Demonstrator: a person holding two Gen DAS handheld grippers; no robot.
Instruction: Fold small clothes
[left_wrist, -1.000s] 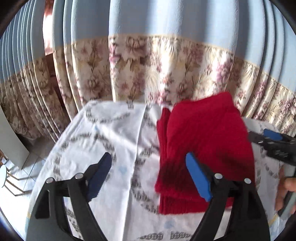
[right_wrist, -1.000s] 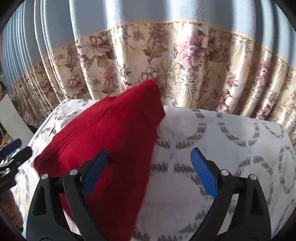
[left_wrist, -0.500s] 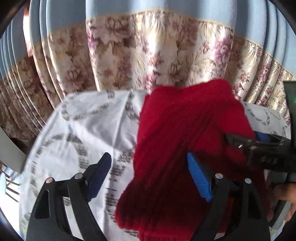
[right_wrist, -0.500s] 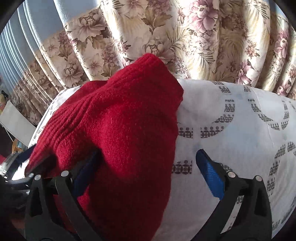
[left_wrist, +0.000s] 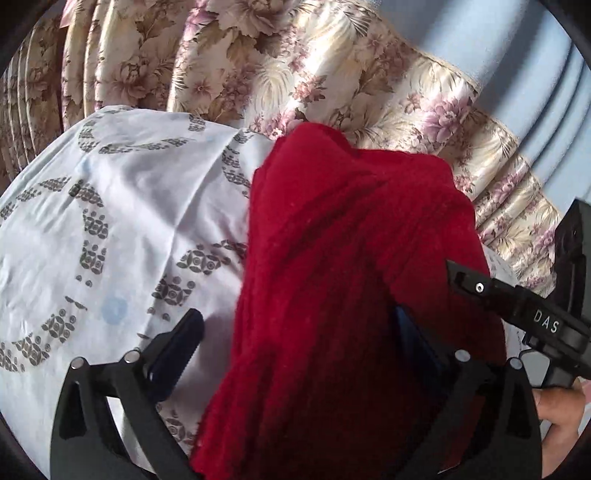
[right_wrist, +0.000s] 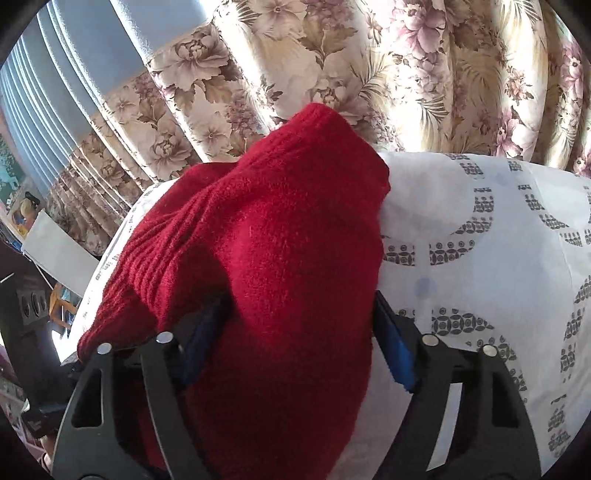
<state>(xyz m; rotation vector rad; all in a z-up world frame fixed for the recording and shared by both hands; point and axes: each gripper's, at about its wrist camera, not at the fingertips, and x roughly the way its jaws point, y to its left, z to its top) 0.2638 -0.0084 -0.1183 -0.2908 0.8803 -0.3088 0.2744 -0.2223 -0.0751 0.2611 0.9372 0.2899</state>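
A red knit garment (left_wrist: 354, 258) lies bunched on a table under a white cloth with grey ring patterns (left_wrist: 110, 221). My left gripper (left_wrist: 295, 332) straddles its near left part. Its jaws are opening wide, and its right finger is half hidden under the red knit. In the right wrist view the garment (right_wrist: 288, 240) bulges up between the jaws of my right gripper (right_wrist: 295, 332), which are closing in on its two sides. No firm pinch shows. One black finger (left_wrist: 476, 286) of the right gripper reaches onto the garment from the right.
A floral and blue curtain (left_wrist: 295, 74) hangs close behind the table's far edge. A hand (left_wrist: 561, 410) holds the right gripper's handle at the lower right. Bare patterned cloth (right_wrist: 498, 258) spreads to the garment's right. Dark furniture (right_wrist: 33, 302) stands past the table's left edge.
Both grippers have dropped closer to the red garment, which now lies between both pairs of jaws. The right jaws have narrowed onto it and the left jaws have widened.
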